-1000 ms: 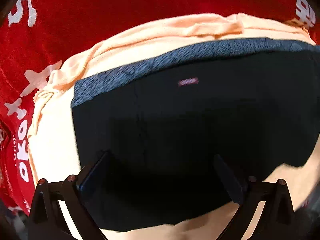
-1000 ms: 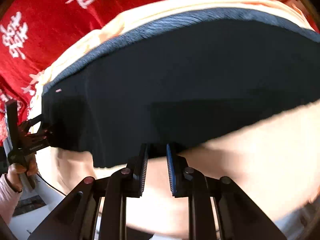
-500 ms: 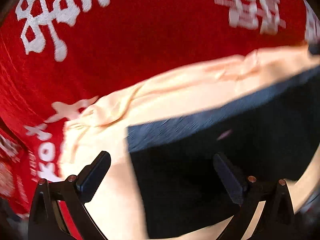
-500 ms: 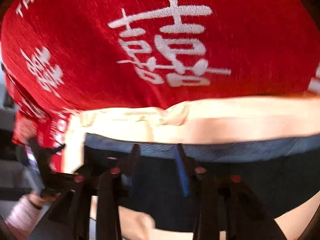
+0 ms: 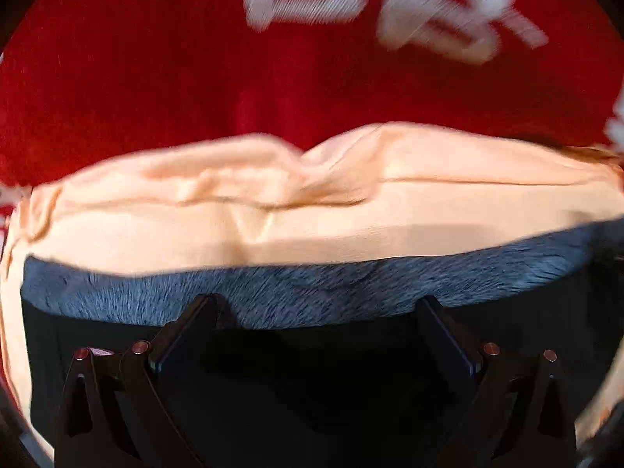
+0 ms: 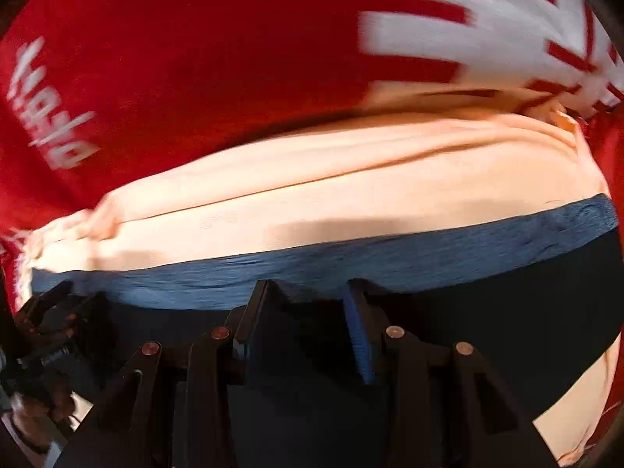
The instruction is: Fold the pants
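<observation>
A red cloth with white lettering [image 5: 156,78] covers the surface, and on it lies a peach-coloured fabric [image 5: 351,210], rumpled along its far edge. On top of that fabric rest the pants [image 6: 448,312], dark with a blue-grey waistband [image 5: 312,288] running across both wrist views; they look laid flat, waistband away from the cameras, with peach cloth showing on the far side and at both ends. Both tools hang low over the dark cloth just short of the band. The left hand-held gripper [image 5: 318,335] has its jaws spread wide with nothing between them; the right hand-held gripper [image 6: 306,319] has its jaws parted more narrowly, also empty as far as can be seen. The step in hand seems to be reaching for the waistband to begin a fold. The next move would call for each tool to settle on the band edge near its own end, close firmly on it, and lift evenly so the peach layer is not dragged along
</observation>
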### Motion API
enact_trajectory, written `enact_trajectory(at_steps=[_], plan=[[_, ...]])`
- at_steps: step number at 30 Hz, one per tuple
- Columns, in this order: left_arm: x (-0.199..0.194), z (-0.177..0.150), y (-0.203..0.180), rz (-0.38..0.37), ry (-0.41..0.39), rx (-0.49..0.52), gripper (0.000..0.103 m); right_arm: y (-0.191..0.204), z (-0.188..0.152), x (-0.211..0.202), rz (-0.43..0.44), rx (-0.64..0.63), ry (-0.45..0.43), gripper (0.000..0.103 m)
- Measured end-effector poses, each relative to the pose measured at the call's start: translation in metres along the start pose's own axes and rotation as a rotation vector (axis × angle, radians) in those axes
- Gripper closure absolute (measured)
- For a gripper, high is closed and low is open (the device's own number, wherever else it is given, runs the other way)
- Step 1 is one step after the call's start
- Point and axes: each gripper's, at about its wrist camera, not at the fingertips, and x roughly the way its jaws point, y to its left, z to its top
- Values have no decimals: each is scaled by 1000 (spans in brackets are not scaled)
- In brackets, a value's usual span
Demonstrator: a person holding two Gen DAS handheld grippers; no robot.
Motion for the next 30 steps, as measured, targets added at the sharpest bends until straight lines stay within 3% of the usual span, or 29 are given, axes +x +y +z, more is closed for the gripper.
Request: enact_trajectory(at_steps=[3,6,8,12,16,19,21,24,28,30], plan=[[0,3,7,22,14,-68,0,-52,9,-6,-121,53,-36,61],[-14,3,5,96,39,-80,0,-92,9,-27,-98,117,-54,60],[-34,1,-7,112,23,-54,0,-108,0,-45,-68,136,-65,51],[-64,-15,-58,70,13,19,0,-121,-35,-65,-5,169,-66,48],[-72,-29,-123,-2,30,64,0,-127,-69,-72,25,164,-52,48],[-68,-42,-172,-11,32,101,0,-138,-82,-80,34,178,-59,48],[-60,-43,-194,-40,57,101,0,-158,-90,-77,35,250,-67,48],[-43,-54,-212,2,79,121,0,-204,-101,-76,-11,425,-67,48],[-43,-59,-212,2,60,94,0,-251,-108,-59,39,635,-45,48],[-43,-59,-212,13,63,100,0,-259,-103,-56,76,660,-48,64]])
